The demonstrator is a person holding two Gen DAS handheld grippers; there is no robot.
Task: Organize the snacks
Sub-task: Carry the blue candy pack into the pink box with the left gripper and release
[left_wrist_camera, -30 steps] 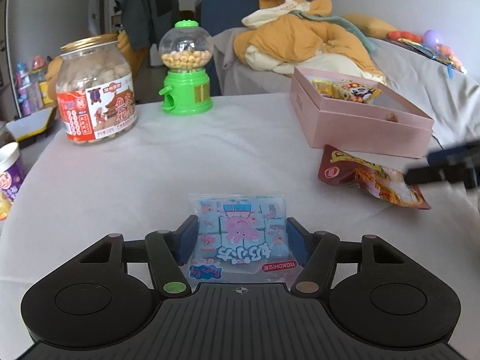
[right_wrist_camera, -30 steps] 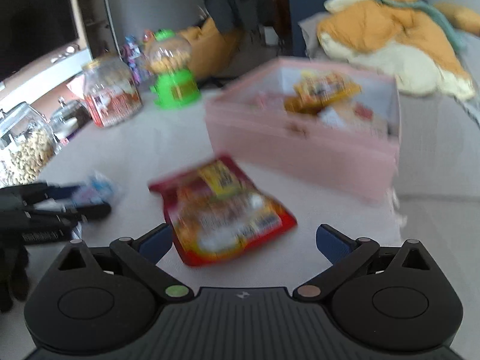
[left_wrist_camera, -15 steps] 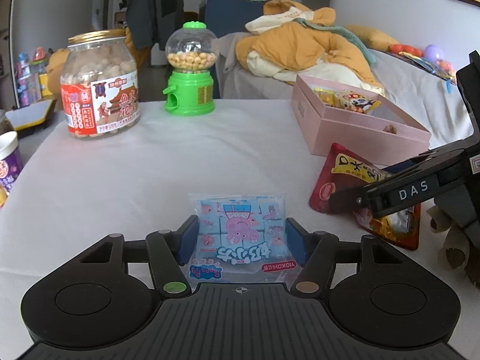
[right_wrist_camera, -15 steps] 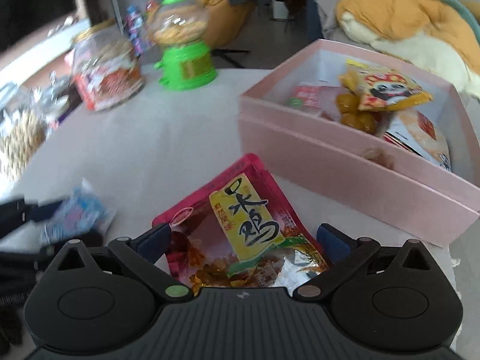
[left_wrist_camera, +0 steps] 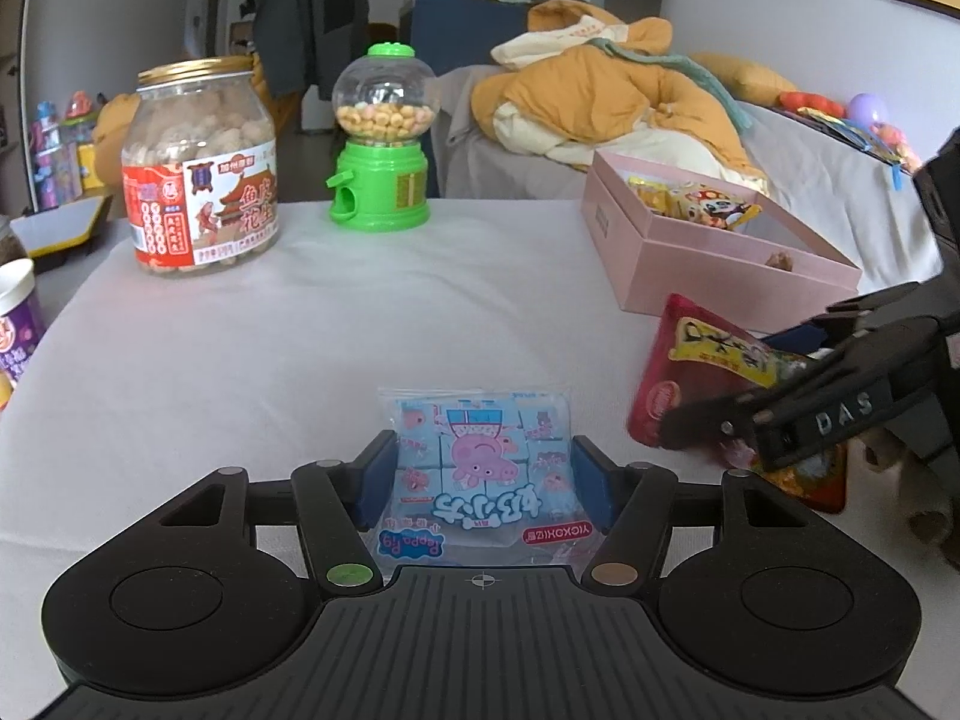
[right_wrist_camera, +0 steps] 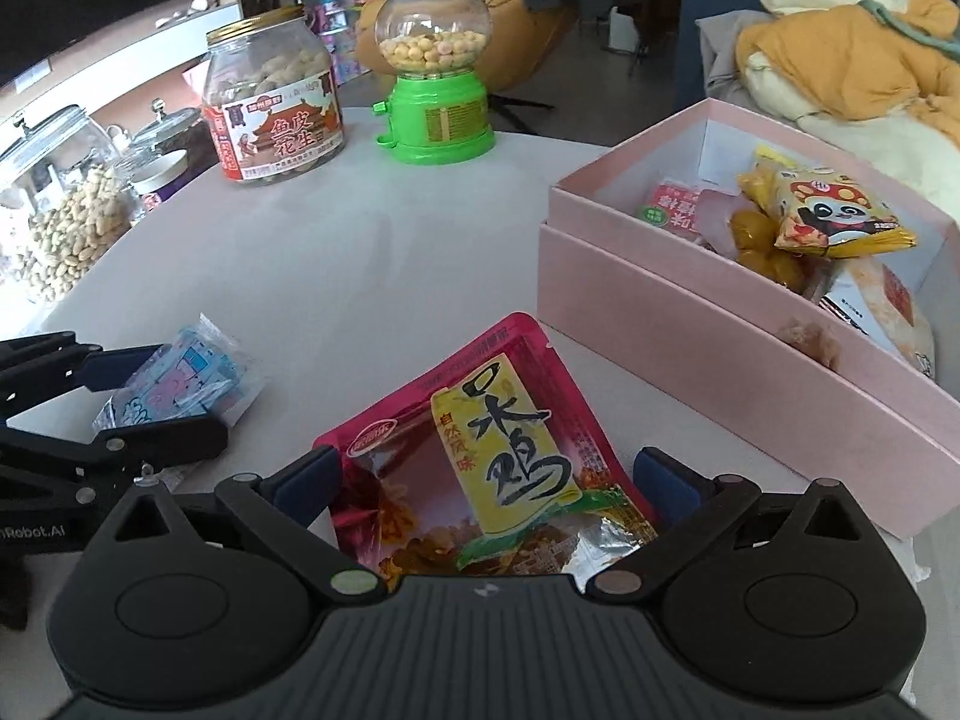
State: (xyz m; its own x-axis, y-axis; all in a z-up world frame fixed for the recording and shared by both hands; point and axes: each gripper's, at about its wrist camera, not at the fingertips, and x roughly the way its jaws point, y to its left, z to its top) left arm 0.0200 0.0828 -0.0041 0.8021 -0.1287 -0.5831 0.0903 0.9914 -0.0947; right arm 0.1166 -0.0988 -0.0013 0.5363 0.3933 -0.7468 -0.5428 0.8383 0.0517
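Note:
A light blue Peppa Pig candy packet (left_wrist_camera: 480, 462) sits between the blue pads of my left gripper (left_wrist_camera: 483, 474), which is shut on its sides just above the white table (left_wrist_camera: 360, 324). My right gripper (right_wrist_camera: 486, 480) is shut on a red and yellow snack packet (right_wrist_camera: 480, 450), held tilted up beside the near wall of the open pink box (right_wrist_camera: 690, 324). The box holds several snack packets, among them a yellow panda one (right_wrist_camera: 840, 216). In the left wrist view the red packet (left_wrist_camera: 708, 360) hangs at the right, in front of the pink box (left_wrist_camera: 690, 276).
A peanut jar with a gold lid (left_wrist_camera: 201, 180) and a green gumball machine (left_wrist_camera: 384, 156) stand at the table's far side. Glass jars of nuts (right_wrist_camera: 54, 222) sit off the left edge. An orange blanket heap (left_wrist_camera: 600, 96) lies on a couch behind.
My right gripper came down over the red packet, closed on it and tipped it up near the box. The left gripper kept its hold on the blue packet and barely moved.

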